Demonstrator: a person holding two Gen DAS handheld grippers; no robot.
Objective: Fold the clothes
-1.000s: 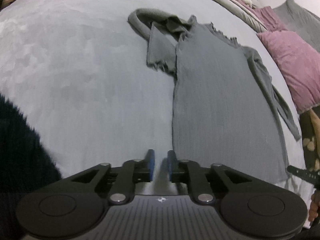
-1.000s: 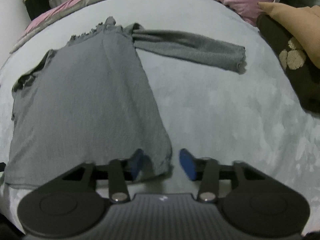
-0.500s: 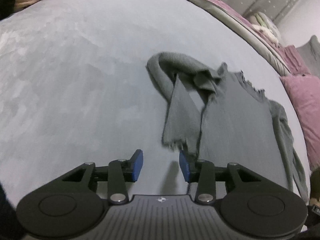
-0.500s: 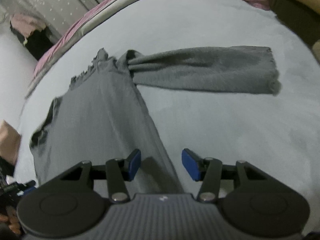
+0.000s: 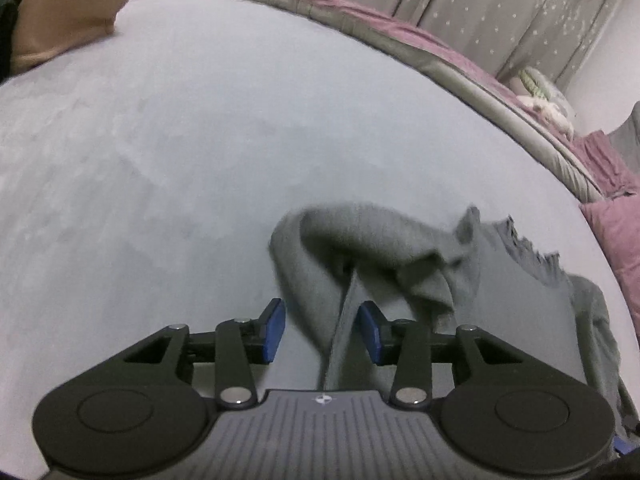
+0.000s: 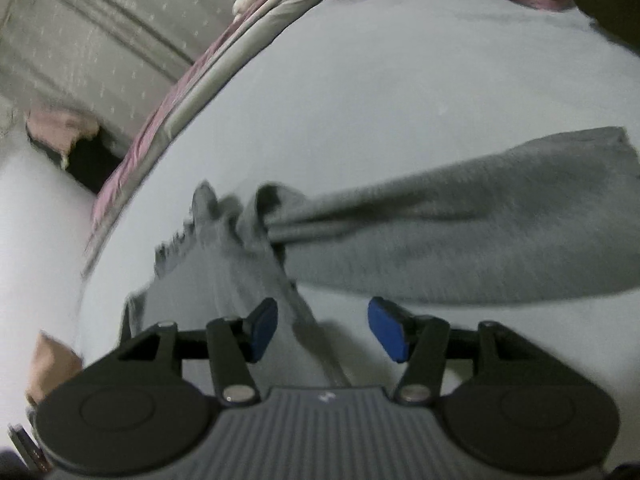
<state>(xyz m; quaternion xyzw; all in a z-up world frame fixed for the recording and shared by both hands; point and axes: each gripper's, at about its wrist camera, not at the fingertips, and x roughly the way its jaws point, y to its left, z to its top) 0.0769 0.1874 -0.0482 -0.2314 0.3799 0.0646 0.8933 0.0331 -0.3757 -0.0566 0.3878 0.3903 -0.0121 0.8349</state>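
Now | left gripper (image 5: 322, 330) jaws apart | right gripper (image 6: 326, 330) likewise | sweater (image 5: 400, 256) ungripped

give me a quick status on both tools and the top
Left tool open, over folded-back sleeve. Right tool open, at shoulder of grey top; other sleeve spread flat. Nothing gripped, nothing blocking.

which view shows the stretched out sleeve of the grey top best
The right wrist view: the straight sleeve lies flat across the bedspread, visible from shoulder to cuff. The left wrist view shows only a narrow strip of it at the far right; the bunched, folded-back other sleeve fills its middle.
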